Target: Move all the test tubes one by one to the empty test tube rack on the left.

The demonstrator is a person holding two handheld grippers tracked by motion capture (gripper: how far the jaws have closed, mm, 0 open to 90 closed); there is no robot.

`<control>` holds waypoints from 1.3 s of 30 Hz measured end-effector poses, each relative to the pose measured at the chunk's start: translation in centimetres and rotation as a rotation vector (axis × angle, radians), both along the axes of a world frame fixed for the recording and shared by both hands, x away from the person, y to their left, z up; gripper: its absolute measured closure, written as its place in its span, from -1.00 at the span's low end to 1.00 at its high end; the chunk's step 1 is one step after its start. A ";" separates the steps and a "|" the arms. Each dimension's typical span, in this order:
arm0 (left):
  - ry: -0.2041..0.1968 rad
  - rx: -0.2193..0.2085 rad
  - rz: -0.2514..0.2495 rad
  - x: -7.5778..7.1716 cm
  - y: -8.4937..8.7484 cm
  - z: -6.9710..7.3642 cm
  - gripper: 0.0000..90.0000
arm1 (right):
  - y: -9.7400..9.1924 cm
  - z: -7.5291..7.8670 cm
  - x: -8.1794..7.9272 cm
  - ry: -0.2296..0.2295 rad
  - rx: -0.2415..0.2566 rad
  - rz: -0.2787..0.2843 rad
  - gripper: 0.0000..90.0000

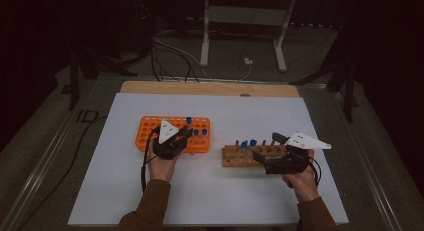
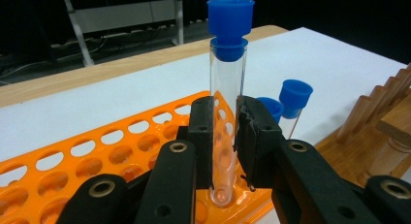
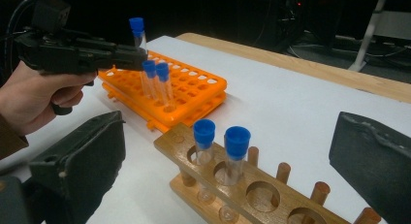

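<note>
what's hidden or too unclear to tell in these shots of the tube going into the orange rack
- Left gripper view: the left gripper is shut on the held tube; its jaws cover the tube's sides, so liquid level is unclear.
- High view: the tubes in the orange rack are too small and dim to count surely.
- Right gripper view: the wooden rack is cut off by the bottom edge; the open right gripper blocks both corners.
</note>
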State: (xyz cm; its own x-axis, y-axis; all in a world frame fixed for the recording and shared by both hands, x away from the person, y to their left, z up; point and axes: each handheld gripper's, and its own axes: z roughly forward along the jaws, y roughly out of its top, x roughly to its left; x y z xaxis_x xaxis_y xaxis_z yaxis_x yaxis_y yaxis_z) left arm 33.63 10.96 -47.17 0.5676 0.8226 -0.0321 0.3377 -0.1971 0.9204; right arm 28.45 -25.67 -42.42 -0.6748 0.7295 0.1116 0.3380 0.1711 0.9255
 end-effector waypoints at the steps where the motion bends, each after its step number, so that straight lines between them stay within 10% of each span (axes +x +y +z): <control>1: 0.002 0.001 0.001 0.0 0.0 -0.1 0.72 | 0.0 0.0 0.0 0.000 0.000 0.000 -1.00; 39: 0.092 0.100 -0.014 0.0 -0.4 -2.3 0.72 | 0.2 -0.4 0.1 0.014 -0.007 0.013 -1.00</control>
